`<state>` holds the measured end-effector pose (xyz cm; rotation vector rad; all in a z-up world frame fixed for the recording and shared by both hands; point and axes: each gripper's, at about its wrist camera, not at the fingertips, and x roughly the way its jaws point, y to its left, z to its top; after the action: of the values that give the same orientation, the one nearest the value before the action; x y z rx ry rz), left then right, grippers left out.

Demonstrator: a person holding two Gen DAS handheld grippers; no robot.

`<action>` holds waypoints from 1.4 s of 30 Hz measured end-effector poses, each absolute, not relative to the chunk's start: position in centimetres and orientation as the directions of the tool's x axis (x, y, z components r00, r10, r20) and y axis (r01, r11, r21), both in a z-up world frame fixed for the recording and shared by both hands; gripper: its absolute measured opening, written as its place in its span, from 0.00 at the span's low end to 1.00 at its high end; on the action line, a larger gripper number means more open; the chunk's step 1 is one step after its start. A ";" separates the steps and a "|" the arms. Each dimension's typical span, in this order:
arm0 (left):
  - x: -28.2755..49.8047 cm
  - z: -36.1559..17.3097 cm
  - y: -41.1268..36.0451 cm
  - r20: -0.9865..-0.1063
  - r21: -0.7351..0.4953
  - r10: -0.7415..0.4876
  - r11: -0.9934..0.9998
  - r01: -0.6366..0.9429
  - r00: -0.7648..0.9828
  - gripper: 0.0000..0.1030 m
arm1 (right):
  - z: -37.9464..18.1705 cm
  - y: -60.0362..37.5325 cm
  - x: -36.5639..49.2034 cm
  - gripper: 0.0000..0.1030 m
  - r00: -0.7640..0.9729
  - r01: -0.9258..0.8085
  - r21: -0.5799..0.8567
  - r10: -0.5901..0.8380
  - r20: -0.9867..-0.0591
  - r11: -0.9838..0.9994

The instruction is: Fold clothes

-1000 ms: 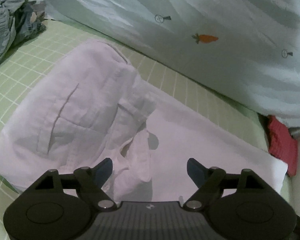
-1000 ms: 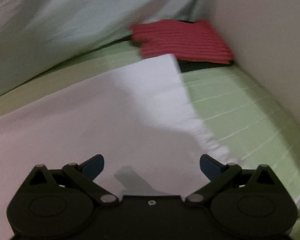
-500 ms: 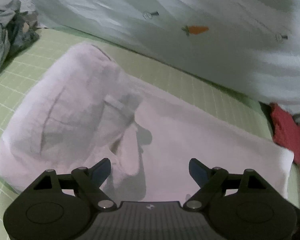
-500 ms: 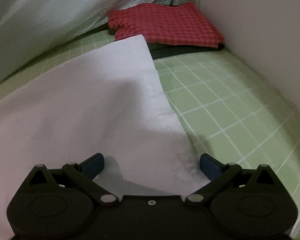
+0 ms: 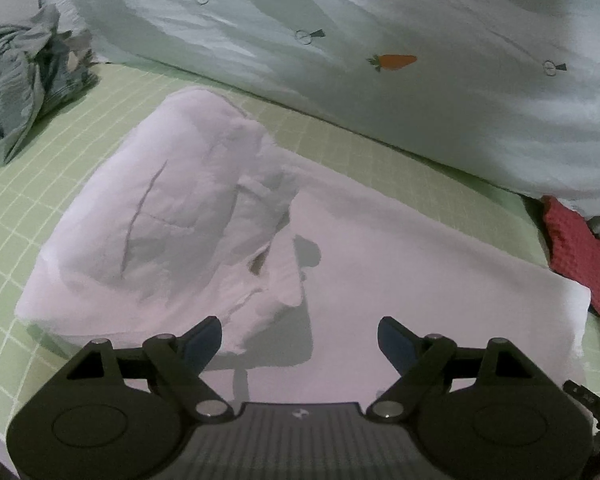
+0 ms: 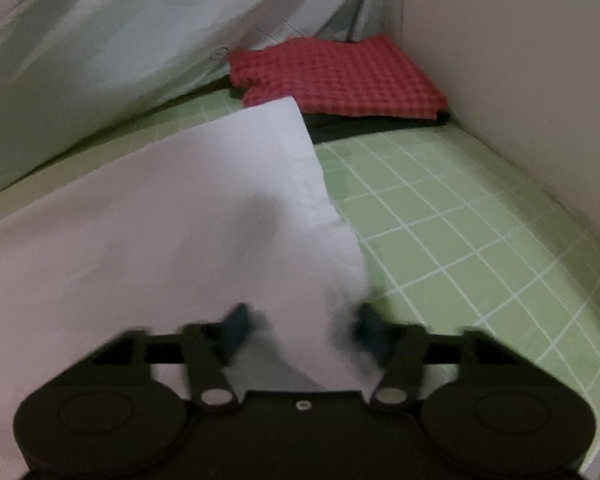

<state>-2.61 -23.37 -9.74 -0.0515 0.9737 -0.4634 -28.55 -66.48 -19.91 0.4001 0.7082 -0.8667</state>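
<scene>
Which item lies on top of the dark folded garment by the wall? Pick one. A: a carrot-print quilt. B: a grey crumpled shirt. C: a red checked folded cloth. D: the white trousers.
C: in the right wrist view the red checked folded cloth sits directly on the dark folded garment, in the corner beside the wall.

Smooth matt white cloth garment (image 5: 380, 260), waffle-textured red cloth (image 6: 336, 76)
</scene>
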 end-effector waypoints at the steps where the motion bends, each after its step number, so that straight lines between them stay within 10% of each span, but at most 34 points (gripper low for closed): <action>1: -2.6 -9.8 -23.1 -0.786 -0.247 -0.399 0.903 0.352 0.472 0.83 | -19.8 -66.4 -28.6 0.32 0.455 0.794 0.046 -0.542 -0.707 0.606; 27: 6.3 -8.7 -12.9 -0.798 -0.173 -0.379 0.889 0.424 0.469 0.83 | -10.7 -52.5 -18.7 0.18 0.642 0.700 0.157 -0.518 -0.566 0.696; 42: 12.0 -9.8 -9.1 -0.801 -0.172 -0.410 0.856 0.488 0.436 0.83 | -17.1 -42.8 -11.2 0.28 0.523 0.673 0.046 -0.431 -0.736 0.738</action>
<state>12.02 -9.12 -9.81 0.0900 0.9699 -0.5594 -11.21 -42.84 -17.14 0.3466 0.7721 -0.6768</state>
